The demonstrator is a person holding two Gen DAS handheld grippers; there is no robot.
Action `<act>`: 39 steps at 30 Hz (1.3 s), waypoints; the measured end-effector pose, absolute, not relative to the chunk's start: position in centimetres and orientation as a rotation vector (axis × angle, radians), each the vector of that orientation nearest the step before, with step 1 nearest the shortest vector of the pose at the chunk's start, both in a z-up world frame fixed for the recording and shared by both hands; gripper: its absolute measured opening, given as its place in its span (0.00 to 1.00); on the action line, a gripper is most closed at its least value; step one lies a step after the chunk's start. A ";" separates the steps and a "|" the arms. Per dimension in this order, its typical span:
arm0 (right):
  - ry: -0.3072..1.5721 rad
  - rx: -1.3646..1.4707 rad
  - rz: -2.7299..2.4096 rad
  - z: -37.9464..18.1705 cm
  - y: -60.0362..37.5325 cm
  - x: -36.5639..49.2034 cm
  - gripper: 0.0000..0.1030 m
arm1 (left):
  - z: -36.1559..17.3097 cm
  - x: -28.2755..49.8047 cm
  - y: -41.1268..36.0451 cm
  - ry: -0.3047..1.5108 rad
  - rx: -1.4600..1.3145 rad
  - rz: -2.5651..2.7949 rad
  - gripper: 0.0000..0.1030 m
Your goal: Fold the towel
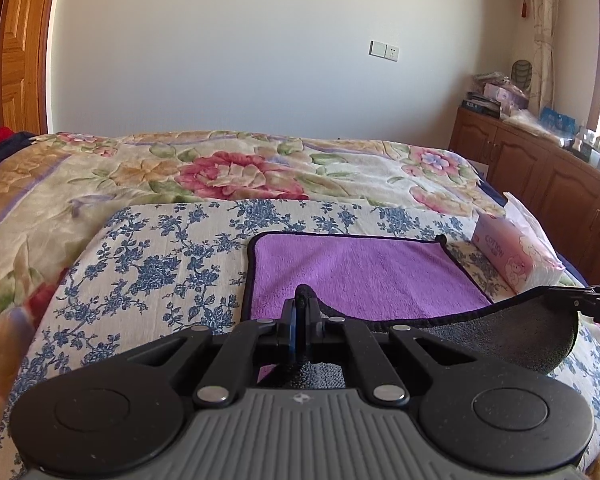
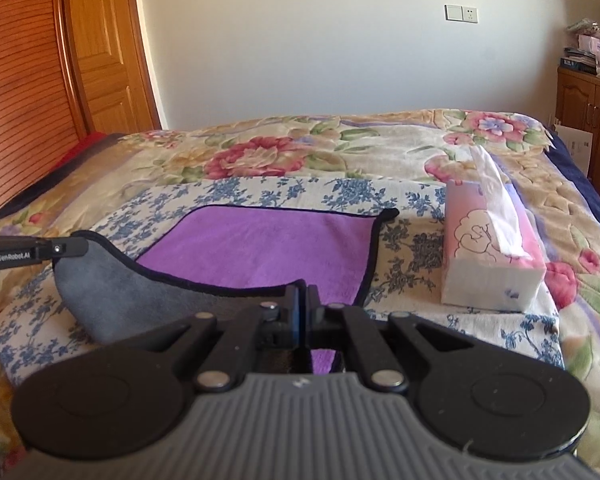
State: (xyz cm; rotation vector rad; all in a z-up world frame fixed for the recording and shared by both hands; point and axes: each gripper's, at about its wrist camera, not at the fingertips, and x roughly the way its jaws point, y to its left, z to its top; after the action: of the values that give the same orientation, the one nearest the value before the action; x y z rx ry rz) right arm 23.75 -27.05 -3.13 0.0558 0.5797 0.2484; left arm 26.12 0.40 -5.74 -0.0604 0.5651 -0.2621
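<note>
A purple towel (image 1: 360, 276) with a grey underside and dark trim lies on a blue-flowered cloth on the bed; it also shows in the right wrist view (image 2: 260, 248). My left gripper (image 1: 301, 300) is shut on the towel's near left corner and holds it lifted. My right gripper (image 2: 303, 292) is shut on the near right corner. The near edge hangs raised between them, with the grey side (image 2: 112, 288) turned up. In the left wrist view the right gripper (image 1: 556, 300) pinches the corner at the right. In the right wrist view the left gripper (image 2: 76, 247) pinches it at the left.
A pink tissue box (image 2: 496, 256) stands on the bed right of the towel; it also shows in the left wrist view (image 1: 516, 252). The flowered bedspread (image 1: 240, 172) stretches behind. A wooden cabinet (image 1: 540, 168) stands at the right, a wooden door (image 2: 100, 48) at the left.
</note>
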 end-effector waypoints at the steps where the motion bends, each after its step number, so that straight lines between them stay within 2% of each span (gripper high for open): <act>1: 0.578 0.055 0.250 -3.2 -27.1 23.9 0.03 | -5.9 26.3 0.4 0.567 -0.060 -0.260 0.05; 39: 0.514 -0.015 0.248 -3.5 -26.9 28.3 0.03 | -6.6 30.8 0.1 0.559 -0.063 -0.244 0.04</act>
State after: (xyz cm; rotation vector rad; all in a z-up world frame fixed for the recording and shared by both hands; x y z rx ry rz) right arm 28.27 -26.85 -3.54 -0.0152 0.5142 0.2481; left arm 30.76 0.13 -6.63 -0.0632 0.5585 -0.2444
